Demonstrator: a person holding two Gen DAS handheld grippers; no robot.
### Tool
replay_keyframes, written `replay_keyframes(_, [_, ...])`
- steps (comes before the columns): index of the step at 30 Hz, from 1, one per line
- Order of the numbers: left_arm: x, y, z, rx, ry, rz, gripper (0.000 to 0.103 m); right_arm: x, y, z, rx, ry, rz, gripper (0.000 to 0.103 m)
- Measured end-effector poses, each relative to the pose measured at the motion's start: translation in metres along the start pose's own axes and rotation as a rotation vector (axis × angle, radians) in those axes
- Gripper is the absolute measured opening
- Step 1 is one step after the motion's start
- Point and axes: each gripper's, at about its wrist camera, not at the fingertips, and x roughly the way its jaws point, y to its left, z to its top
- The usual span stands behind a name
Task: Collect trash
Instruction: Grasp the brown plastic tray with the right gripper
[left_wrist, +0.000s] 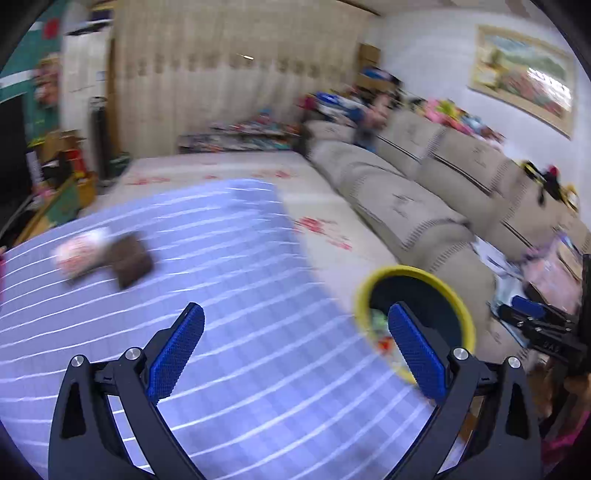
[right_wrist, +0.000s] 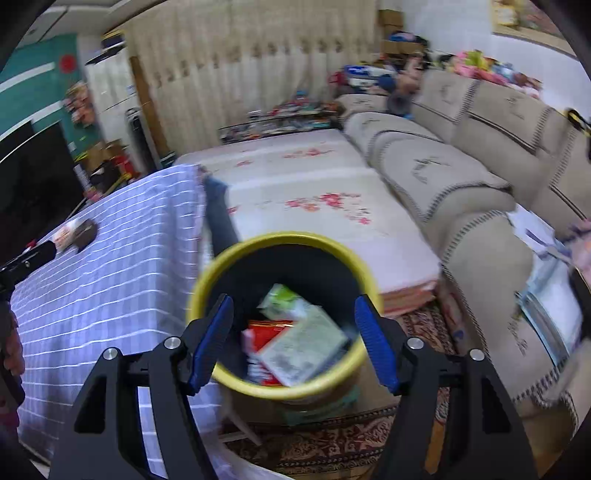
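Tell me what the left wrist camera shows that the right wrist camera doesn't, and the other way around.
Only the left wrist view shows the framed painting on the wall and the right gripper coming in from the side.

Only the right wrist view looks down into the yellow bin and shows its wrappers, plus the patterned rug.

Both show the checked tablecloth with a blurred wrapper pile, the beige sofa, and open, empty grippers: left gripper in its own view, right in both.
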Motion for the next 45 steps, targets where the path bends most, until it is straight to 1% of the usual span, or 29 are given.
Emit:
replay_keyframes(3, [-0.026, 0.058, -0.011, -0.053, -0.041, 0.125, 0.098, 0.007, 0.036, 0.01, -0.055, 0.004, 0.07, 0.065])
replay_keyframes(7, [-0.045, 0.127, -0.025, -0.142, -0.049, 0.226, 0.098, 0.015, 0.09, 0.021, -0.134, 0.012, 0.162, 0.065])
replay_keyframes(11, [-0.058, 0.181, -0.04, -0.178, -0.07, 0.318, 0.098, 0.028, 0.151, 0.032, -0.216, 0.028, 0.258, 0.066])
replay_keyframes(12, [-0.06, 0.193, -0.043, -0.183, -0.074, 0.337, 0.098, 0.035, 0.17, 0.035, -0.24, 0.033, 0.281, 0.067])
replay_keyframes(17, [-0.062, 0.234, -0.054, -0.221, -0.089, 0.365, 0.098, 0.065, 0.249, 0.045, -0.353, 0.071, 0.357, 0.067])
replay_keyframes(18, [-0.06, 0.235, -0.054, -0.228, -0.091, 0.367, 0.098, 0.072, 0.266, 0.047, -0.379, 0.076, 0.367, 0.067])
replay_keyframes(19, [-0.06, 0.244, -0.056, -0.247, -0.096, 0.364, 0.098, 0.079, 0.277, 0.05, -0.398, 0.074, 0.379, 0.067])
replay_keyframes(20, [-0.057, 0.243, -0.058, -0.258, -0.099, 0.359, 0.098, 0.086, 0.293, 0.052, -0.427, 0.066, 0.396, 0.067])
replay_keyframes(22, [-0.057, 0.25, -0.061, -0.285, -0.104, 0.338, 0.098, 0.101, 0.319, 0.057, -0.474, 0.046, 0.393, 0.068])
replay_keyframes(24, [-0.056, 0.254, -0.064, -0.285, -0.108, 0.333, 0.098, 0.119, 0.335, 0.066, -0.507, 0.045, 0.407, 0.069])
replay_keyframes(27, [-0.057, 0.248, -0.067, -0.281, -0.113, 0.335, 0.098, 0.146, 0.359, 0.075, -0.535, 0.055, 0.423, 0.072])
replay_keyframes(29, [-0.056, 0.25, -0.069, -0.301, -0.108, 0.312, 0.098, 0.164, 0.368, 0.08, -0.539, 0.077, 0.432, 0.073])
replay_keyframes(31, [-0.054, 0.252, -0.07, -0.308, -0.101, 0.306, 0.098, 0.177, 0.374, 0.082, -0.546, 0.09, 0.435, 0.073])
replay_keyframes(35, [-0.05, 0.251, -0.072, -0.307, -0.084, 0.305, 0.098, 0.193, 0.384, 0.087, -0.566, 0.097, 0.409, 0.073])
replay_keyframes(40, [-0.04, 0.25, -0.074, -0.3, -0.05, 0.292, 0.098, 0.209, 0.39, 0.094, -0.557, 0.113, 0.381, 0.073])
replay_keyframes(45, [-0.038, 0.249, -0.075, -0.305, -0.046, 0.284, 0.098, 0.223, 0.399, 0.092, -0.568, 0.145, 0.365, 0.073])
